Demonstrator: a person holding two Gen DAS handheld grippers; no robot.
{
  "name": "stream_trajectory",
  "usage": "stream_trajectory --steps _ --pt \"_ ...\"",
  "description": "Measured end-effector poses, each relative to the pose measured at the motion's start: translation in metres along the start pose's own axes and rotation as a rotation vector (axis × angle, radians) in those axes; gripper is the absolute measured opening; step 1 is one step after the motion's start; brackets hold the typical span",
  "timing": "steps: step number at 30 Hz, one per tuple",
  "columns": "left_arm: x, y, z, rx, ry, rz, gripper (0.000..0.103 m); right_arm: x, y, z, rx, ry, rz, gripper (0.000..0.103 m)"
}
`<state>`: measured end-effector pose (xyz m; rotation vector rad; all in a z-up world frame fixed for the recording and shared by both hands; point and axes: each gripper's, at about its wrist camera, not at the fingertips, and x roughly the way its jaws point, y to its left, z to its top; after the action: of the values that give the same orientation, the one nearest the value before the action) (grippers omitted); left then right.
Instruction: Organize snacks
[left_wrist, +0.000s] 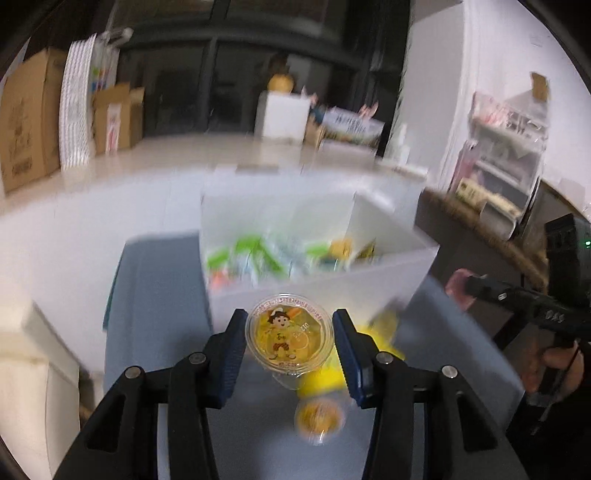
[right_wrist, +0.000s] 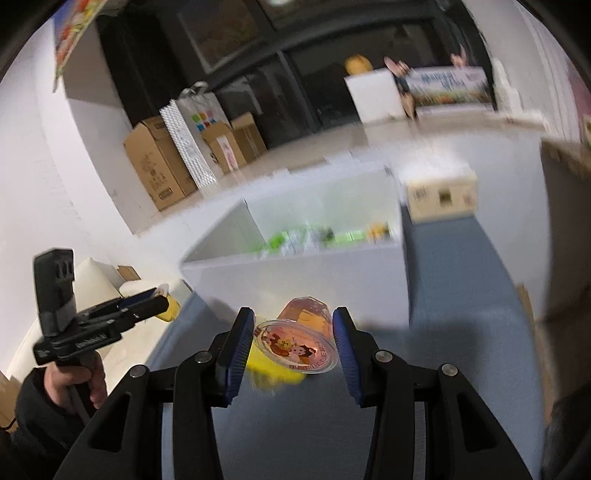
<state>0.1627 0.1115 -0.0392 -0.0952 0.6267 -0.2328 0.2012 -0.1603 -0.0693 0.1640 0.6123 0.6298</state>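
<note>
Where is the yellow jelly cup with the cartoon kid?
In the left wrist view, the yellow jelly cup sits between the left gripper's jaws, just before the white bin.

The left claw (left_wrist: 290, 339) is gripping a yellow jelly cup (left_wrist: 289, 338) between its blue pads. The right claw (right_wrist: 293, 341) is clamping a pink jelly cup (right_wrist: 297, 349), both angling downward, each held by a hand (right_wrist: 74, 384).

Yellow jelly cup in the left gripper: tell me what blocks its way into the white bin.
Nothing visible does. The left gripper holds the yellow jelly cup just short of the white bin, whose top is open. Only the bin's near wall lies ahead, so the cup must clear its rim.
</note>
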Motion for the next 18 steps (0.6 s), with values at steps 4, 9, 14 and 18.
stream_trajectory --steps 4,9,14,18 --pt "0.02 0.001 0.046 -0.006 -0.03 -0.013 0.052 0.02 0.008 0.044 -0.076 -0.02 -0.016 0.048" --pt "0.071 0.002 0.08 -0.002 0.016 0.0 0.052 0.065 -0.002 0.088 -0.073 0.024 -0.028 0.048" --pt "0.102 -0.003 0.085 0.02 0.082 0.049 0.08 0.103 -0.014 0.096 -0.066 0.119 -0.075 0.069" --pt "0.1 0.0 0.077 0.015 0.089 0.075 0.103 0.102 -0.021 0.092 -0.038 0.106 -0.086 0.097"
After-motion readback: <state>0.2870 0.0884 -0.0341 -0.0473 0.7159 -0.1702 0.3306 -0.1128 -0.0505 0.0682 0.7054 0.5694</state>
